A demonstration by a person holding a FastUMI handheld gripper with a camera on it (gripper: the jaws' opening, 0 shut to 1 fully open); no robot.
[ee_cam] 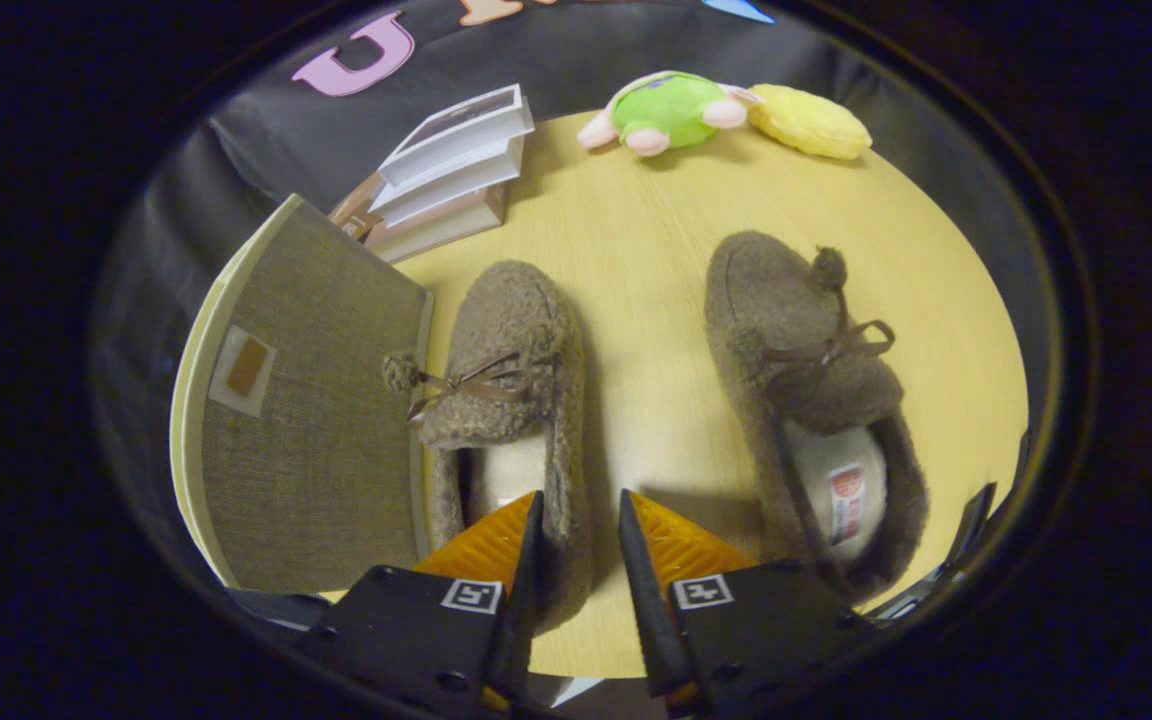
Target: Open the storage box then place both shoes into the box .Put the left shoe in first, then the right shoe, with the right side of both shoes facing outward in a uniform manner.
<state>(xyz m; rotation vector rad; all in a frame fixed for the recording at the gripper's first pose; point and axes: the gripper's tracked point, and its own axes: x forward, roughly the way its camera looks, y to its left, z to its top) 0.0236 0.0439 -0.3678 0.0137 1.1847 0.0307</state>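
1. Shoes first: two fuzzy brown slippers lie side by side on the desk [636, 300], toes pointing away from the tool [578, 545], each with a small bow and pompom. The left shoe [511, 370] sits right against the storage box [316, 420]; the right shoe [806, 380] lies well apart from it, across a bare strip of wood.

2. The tool's two fingers are spread apart and straddle the heel-side wall of the left shoe, one finger over the shoe's opening and the other outside it over the desk. I can't tell whether they touch the fleece yet; nothing is gripped.

3. That placement makes sense to me, since the left shoe has to go in first, and pinching its side wall looks like the easiest way to lift something so soft.

4. The box lid, covered in coarse woven cloth with a small label patch, looks closed from here, so opening seems to be still ahead.

5. The desk is pale yellow wood with a rounded far edge. At the back stand a stack of books [451, 160], a green plush toy [671, 110] and a yellow soft thing [811, 122], with black cloth walling the booth behind.
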